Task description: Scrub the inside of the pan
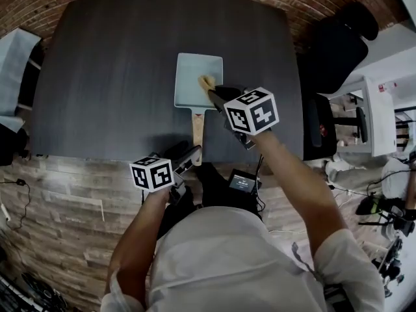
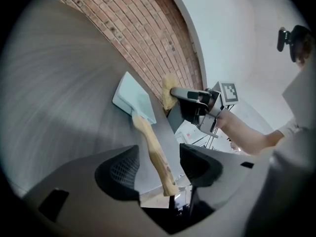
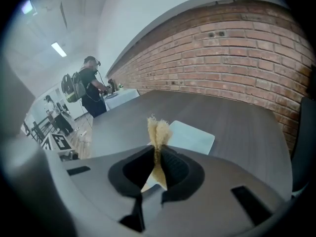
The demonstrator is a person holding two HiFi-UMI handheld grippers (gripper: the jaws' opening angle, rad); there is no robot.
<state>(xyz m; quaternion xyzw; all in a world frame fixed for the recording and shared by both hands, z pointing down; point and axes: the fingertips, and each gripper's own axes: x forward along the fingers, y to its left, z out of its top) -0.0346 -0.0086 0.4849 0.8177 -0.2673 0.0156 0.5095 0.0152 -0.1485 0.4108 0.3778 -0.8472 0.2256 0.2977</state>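
Pan handle point(image 2: 154, 155) between parted left jaws.

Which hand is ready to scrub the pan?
Right. The right gripper pinches the yellow scrubber over the pan. The left gripper is open, not gripping the wooden handle between its jaws.
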